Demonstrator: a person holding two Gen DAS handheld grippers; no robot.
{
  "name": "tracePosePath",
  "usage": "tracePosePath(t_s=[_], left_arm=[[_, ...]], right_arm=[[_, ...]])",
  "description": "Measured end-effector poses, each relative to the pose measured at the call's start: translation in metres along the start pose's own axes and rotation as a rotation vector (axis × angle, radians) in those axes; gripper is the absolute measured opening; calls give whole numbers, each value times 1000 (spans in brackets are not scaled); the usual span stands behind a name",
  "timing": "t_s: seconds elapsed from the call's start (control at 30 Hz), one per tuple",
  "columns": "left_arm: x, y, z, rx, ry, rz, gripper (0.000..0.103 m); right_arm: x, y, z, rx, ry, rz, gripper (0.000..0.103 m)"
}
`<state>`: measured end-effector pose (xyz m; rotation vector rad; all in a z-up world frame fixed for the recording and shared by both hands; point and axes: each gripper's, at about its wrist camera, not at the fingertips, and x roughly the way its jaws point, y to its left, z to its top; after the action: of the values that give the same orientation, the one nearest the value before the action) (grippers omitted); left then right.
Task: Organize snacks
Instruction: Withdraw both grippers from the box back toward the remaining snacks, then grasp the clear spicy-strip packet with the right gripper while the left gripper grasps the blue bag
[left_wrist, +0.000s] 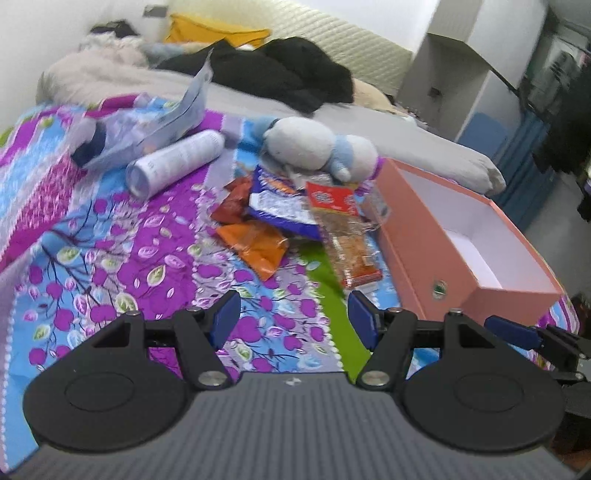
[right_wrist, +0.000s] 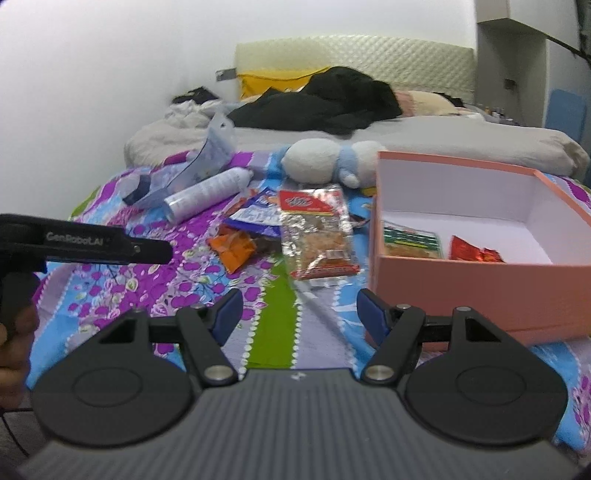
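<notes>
A pile of snack packets lies on the flowered bedspread: a long clear packet with a red label (left_wrist: 343, 229) (right_wrist: 317, 236), an orange packet (left_wrist: 255, 247) (right_wrist: 232, 249), a purple packet (left_wrist: 280, 206) (right_wrist: 255, 218) and a red-brown packet (left_wrist: 234, 203). To the right of the pile stands an open pink box (left_wrist: 417, 229) (right_wrist: 480, 280), holding a green-labelled packet (right_wrist: 412, 242) and a red packet (right_wrist: 472, 254). My left gripper (left_wrist: 293, 314) hovers open and holds nothing, short of the pile. My right gripper (right_wrist: 299, 310) is open too, between the pile and the box's near corner.
Behind the pile lie a white cylinder bottle (left_wrist: 177, 162), a white and blue plush toy (left_wrist: 317, 144) and a clear plastic bag (left_wrist: 162, 122). Black clothes (left_wrist: 280, 74) and pillows cover the far bed. A hand (right_wrist: 11, 332) holds the left gripper's handle.
</notes>
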<state>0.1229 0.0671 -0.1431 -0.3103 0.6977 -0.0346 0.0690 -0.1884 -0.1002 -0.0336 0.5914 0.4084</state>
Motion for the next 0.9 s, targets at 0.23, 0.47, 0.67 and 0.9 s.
tracePosePath(t_s=[0.23,0.47,0.67,0.9], left_arm=[[36,30,15,-130,-8,-25,68],[83,46,34,-190,-4,-76,59],[123,58,49,-246,-3,-117,54],[162,76,60,-371,10,-191,47]], right_arm=[[45,16,11,-73,41,4,70],[90,25,17,-149,83,-26,70],[133,29,18,-212,134,-57,61],[167,29,17,-281,135,-100,60]])
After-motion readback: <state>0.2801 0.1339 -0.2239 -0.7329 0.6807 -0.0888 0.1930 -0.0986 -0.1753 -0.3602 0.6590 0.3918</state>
